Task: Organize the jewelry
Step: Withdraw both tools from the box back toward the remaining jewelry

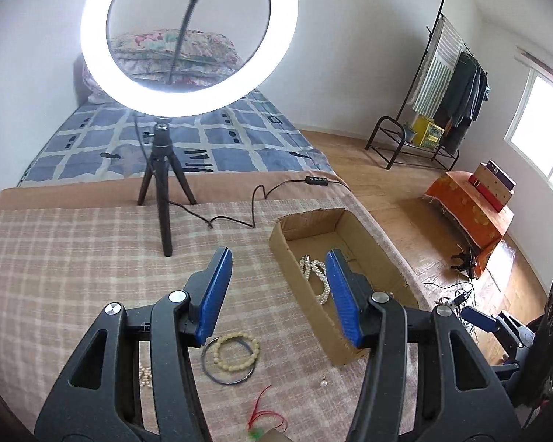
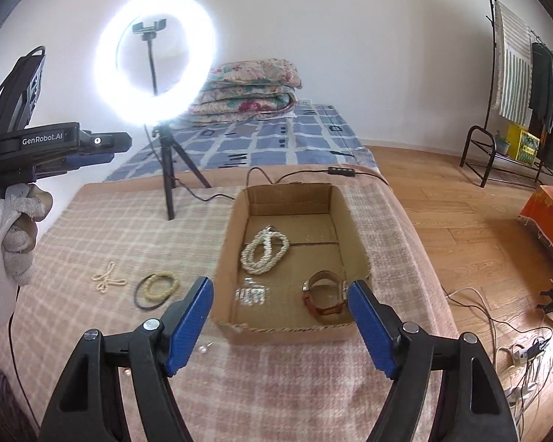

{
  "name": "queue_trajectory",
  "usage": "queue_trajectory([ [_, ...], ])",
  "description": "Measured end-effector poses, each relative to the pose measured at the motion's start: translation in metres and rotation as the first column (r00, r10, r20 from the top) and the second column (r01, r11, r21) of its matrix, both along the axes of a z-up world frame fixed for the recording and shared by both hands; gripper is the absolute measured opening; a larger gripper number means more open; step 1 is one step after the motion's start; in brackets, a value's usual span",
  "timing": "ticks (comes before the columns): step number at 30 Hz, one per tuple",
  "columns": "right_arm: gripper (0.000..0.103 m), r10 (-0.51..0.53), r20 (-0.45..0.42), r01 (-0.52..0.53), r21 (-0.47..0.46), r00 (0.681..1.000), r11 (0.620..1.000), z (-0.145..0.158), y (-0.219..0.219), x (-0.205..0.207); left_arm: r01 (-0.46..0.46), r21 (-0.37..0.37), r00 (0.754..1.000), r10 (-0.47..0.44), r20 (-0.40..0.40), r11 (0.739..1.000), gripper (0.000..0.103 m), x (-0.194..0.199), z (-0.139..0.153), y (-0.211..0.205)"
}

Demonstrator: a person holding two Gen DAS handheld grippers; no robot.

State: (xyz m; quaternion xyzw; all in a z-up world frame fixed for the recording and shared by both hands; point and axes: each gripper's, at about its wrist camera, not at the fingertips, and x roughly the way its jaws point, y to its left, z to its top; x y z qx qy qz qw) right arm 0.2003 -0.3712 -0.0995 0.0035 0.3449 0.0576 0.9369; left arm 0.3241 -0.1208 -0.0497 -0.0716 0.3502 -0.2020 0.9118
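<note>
I am holding my right gripper (image 2: pixel 280 320) wide and empty above the near rim of the box (image 2: pixel 225 258), with free blanket (image 2: pixel 92 228) all around. My left gripper (image 1: pixel 276 294) is half open, empty too. Inside the cardboard box are lying a pearl necklace (image 2: pixel 263 252), a watch (image 2: pixel 324 296) and small silver pieces (image 2: pixel 252 294). A bead bracelet (image 2: pixel 161 285) is lying left of it.

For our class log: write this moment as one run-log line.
left gripper: open, empty | right gripper: open, empty | box: pearls, watch inside | bracelet: outside
</note>
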Motion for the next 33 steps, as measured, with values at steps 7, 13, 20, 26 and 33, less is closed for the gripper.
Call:
queue_trajectory([
  [7, 0.071, 0.043, 0.006, -0.043, 0.008, 0.999, 0.999, 0.004, 0.024, -0.027, -0.038, 0.04, 0.999, 0.038, 0.011, 0.998, 0.054, -0.031, -0.002, 0.062],
  [13, 0.066, 0.083, -0.015, -0.083, 0.011, 0.996, 0.997, -0.003, 0.045, -0.042, -0.079, 0.042, 0.996, 0.08, -0.028, 0.996, 0.054, -0.047, -0.025, 0.103],
  [20, 0.057, 0.14, -0.064, -0.14, 0.001, 0.988, 0.99, -0.019, 0.064, -0.053, -0.112, 0.023, 0.988, 0.114, -0.102, 0.993, 0.054, -0.054, -0.065, 0.127],
  [26, 0.053, 0.19, -0.111, -0.193, -0.018, 0.976, 0.981, -0.035, 0.077, -0.057, -0.126, 0.017, 0.981, 0.127, -0.145, 0.992, 0.054, -0.057, -0.089, 0.134],
  [33, 0.045, 0.198, -0.2, -0.209, -0.031, 0.959, 0.977, -0.066, 0.082, -0.036, -0.134, 0.008, 0.972, 0.133, -0.192, 0.991, 0.054, -0.051, -0.113, 0.138],
])
